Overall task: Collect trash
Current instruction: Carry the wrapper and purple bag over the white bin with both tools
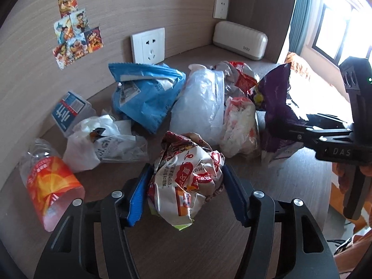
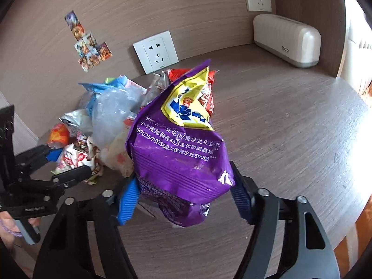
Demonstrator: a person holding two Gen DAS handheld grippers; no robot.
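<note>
My left gripper [image 1: 186, 181] is shut on a crumpled red-and-white wrapper [image 1: 186, 174], held just above the brown table [image 1: 209, 244]; it also shows in the right wrist view [image 2: 76, 158]. My right gripper [image 2: 183, 186] is shut on a purple snack bag [image 2: 179, 148], lifted off the table; the bag shows at the right of the left wrist view [image 1: 276, 107]. Behind lies a trash pile: a blue bag [image 1: 144, 93], a clear plastic bag [image 1: 200, 102], a white plastic bag [image 1: 100, 139] and a crushed bottle with an orange label [image 1: 48, 181].
A wood-panel wall with a socket [image 1: 148, 46] and stickers [image 1: 72, 34] stands behind the pile. A beige box [image 1: 239, 39] sits in the far corner. A small blue-labelled box [image 1: 69, 111] lies at the left. The table's edge runs along the right [image 2: 348, 186].
</note>
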